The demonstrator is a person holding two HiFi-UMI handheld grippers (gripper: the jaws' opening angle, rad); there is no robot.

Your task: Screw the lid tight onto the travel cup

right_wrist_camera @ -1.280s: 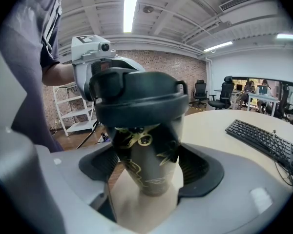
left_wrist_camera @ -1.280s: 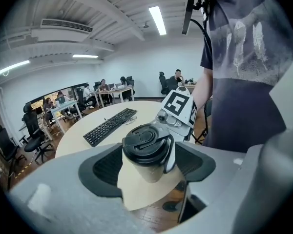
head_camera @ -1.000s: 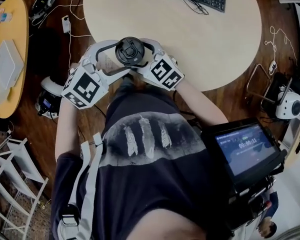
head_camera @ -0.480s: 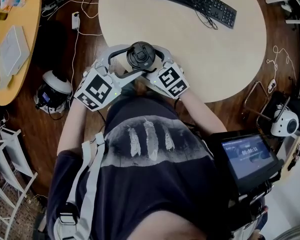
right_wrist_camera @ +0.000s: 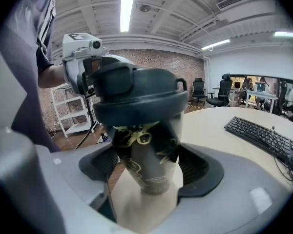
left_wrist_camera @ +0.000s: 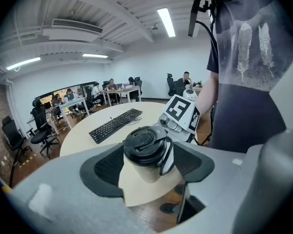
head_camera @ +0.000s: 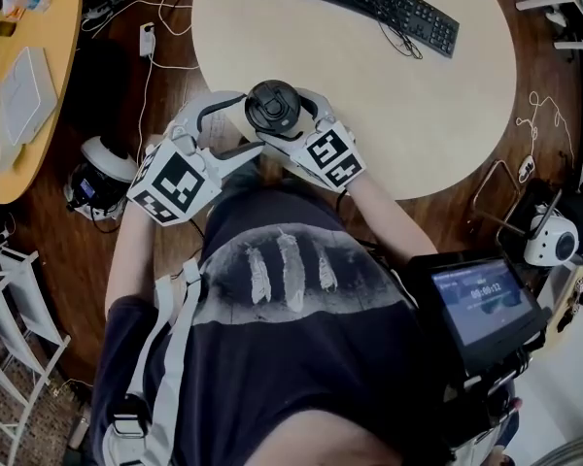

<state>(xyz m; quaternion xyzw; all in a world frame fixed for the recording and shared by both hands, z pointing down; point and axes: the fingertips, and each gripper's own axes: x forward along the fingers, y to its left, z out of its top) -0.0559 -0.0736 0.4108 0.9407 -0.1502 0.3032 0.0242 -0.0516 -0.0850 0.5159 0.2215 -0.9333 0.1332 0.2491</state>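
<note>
The left tongs [left_wrist_camera: 147, 165] are clamped across the lid [left_wrist_camera: 142, 143]. The right tongs [right_wrist_camera: 147, 172] clamp the travel cup [right_wrist_camera: 151, 145] by its body, over the near edge of the bench [head_camera: 398, 105]. The left marker cube [head_camera: 175, 183] has swung leftward since half a second ago (a small roll), so tightening appears under way.

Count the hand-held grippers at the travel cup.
2. The left hand-held gripper clamps the lid from the left; the right hand-held gripper grips the travel cup body from the right. None seems hidden.

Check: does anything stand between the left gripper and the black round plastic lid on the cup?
Nothing visible: the black round lid sits between the left gripper's pads, its own carry loop beside one pad.
</note>
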